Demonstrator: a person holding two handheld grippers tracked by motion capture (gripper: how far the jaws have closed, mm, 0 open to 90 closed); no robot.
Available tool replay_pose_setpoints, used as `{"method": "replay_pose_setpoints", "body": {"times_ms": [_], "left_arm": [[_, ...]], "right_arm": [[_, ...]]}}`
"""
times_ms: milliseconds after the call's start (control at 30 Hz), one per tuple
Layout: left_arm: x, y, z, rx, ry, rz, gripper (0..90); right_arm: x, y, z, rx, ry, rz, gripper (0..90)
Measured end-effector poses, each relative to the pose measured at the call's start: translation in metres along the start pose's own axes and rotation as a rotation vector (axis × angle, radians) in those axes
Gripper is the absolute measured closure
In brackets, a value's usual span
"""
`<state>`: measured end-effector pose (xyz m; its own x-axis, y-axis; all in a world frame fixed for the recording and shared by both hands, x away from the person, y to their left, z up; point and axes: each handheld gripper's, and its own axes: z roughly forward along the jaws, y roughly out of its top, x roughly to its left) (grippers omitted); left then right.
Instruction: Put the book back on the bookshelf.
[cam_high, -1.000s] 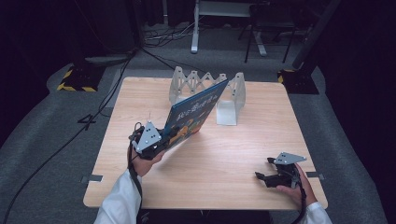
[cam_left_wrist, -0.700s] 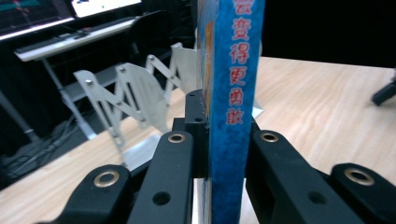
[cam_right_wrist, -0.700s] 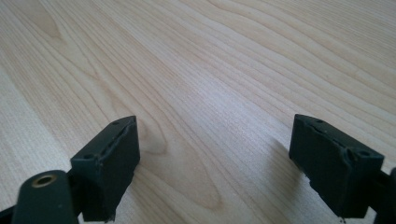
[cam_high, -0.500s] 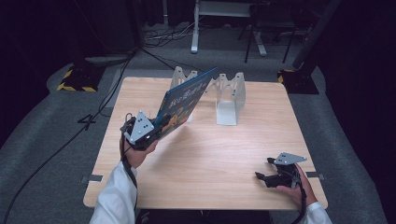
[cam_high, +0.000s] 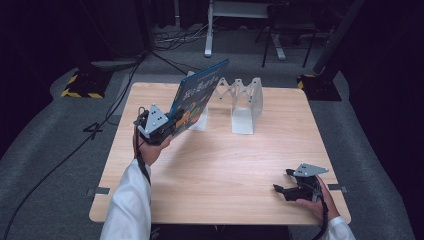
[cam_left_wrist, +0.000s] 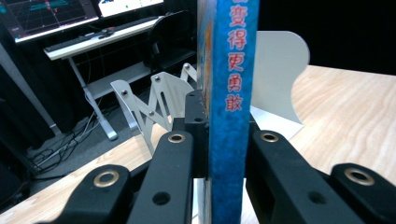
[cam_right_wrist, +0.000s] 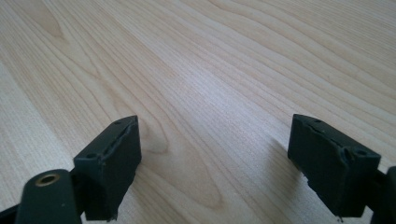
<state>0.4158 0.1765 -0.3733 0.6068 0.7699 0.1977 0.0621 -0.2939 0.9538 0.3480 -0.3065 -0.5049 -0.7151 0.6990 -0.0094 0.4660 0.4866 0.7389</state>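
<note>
Left claw (cam_high: 167, 125) in the high view is clamped on the lower corner of a blue book (cam_high: 200, 97), holding it off the counter (cam_high: 210, 165) with the cover tilted and its far corner raised toward the back. That book hangs over the left rear part of the counter, in front of a white folding rack (cam_high: 245, 102) whose zigzag plates stand along the back edge; whether the book touches the rack cannot be told from here. Right claw (cam_high: 282, 190) rests low near the front right corner of the counter, well apart from the book, in the person's right hand (cam_high: 312, 200), with nothing between its jaws. A white sleeve (cam_high: 127, 200) comes in from the bottom on the left.

From the left gripper view, the left claw (cam_left_wrist: 226, 154) has its two black jaws pressed against either face of the book (cam_left_wrist: 229, 70), whose blue spine with red characters stands upright between them. Behind it the rack (cam_left_wrist: 154, 100) shows its riveted plates, one broad white plate (cam_left_wrist: 278, 74) just right of the spine.

Seen through the right gripper view, the right claw (cam_right_wrist: 215, 163) stands wide open over bare pale wood of the counter (cam_right_wrist: 210, 70), its pads close to the surface and gripping nothing.
</note>
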Motion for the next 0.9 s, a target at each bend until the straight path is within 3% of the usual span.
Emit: {"method": "replay_pose_setpoints", "body": {"times_ms": [233, 367, 500, 700, 900], "left_arm": [[0.008, -0.002, 0.017, -0.002, 0.025, -0.041, 82.9], [0.009, -0.004, 0.024, 0.004, 0.040, -0.042, 82.9], [0.010, -0.008, 0.029, -0.015, 0.052, -0.078, 82.9], [0.008, -0.015, 0.032, -0.020, 0.065, -0.089, 82.7], [0.002, -0.020, 0.036, 0.002, 0.074, -0.072, 82.6]], "right_arm": [[0.000, 0.000, 0.000, -0.002, 0.005, -0.004, 18.2], [0.000, 0.000, 0.000, -0.002, 0.005, -0.004, 18.4], [0.000, 0.000, -0.001, -0.003, 0.008, -0.005, 18.9], [0.000, 0.000, -0.001, -0.003, 0.008, -0.006, 18.9], [0.000, -0.001, -0.001, -0.004, 0.009, -0.005, 19.0]]}}
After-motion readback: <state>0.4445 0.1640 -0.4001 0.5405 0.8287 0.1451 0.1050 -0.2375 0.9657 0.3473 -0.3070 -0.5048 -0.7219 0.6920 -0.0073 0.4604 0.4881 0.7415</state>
